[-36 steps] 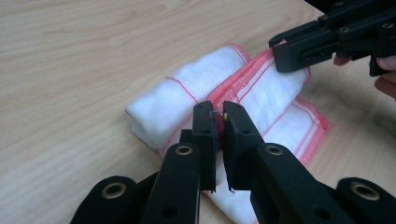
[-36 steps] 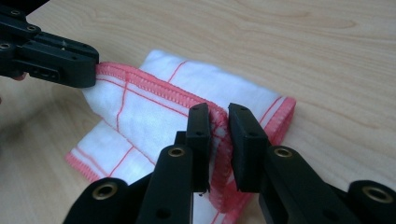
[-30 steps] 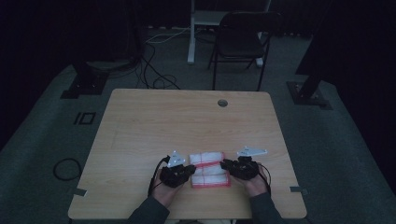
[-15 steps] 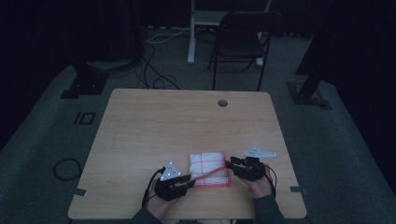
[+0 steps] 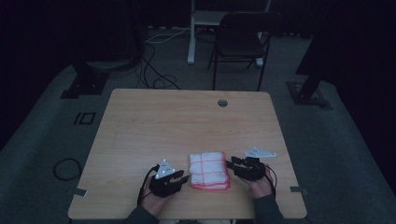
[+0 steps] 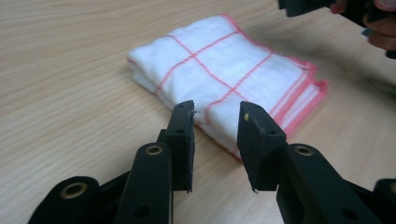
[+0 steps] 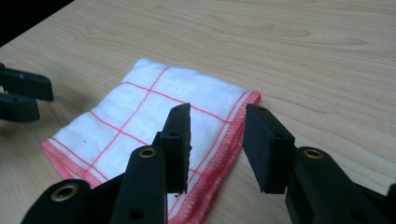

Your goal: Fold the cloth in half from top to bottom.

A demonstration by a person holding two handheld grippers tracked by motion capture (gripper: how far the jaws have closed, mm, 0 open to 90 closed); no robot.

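Note:
A folded white cloth with red grid lines and red edging [image 5: 209, 170] lies flat near the table's front edge, between my two grippers. My left gripper [image 5: 184, 178] rests on the table just left of the cloth, open, its jaws empty and aimed at the cloth's near corner [image 6: 219, 112]. My right gripper [image 5: 229, 163] sits at the cloth's right edge, open and empty, its jaws hovering over the red hem [image 7: 219, 135]. The cloth [image 6: 219, 74] looks folded into several layers.
The wooden table [image 5: 187, 126] has a round cable hole [image 5: 222, 102] near its far edge. A black chair [image 5: 243, 42] stands behind the table. Cables [image 5: 156, 79] lie on the dark floor at the back left, and stand bases [image 5: 84, 81] flank the table.
Both grippers have drawn back from the cloth: the left one has moved down and to the left, off the cloth; the right one shifted slightly right. The cloth now lies uncovered.

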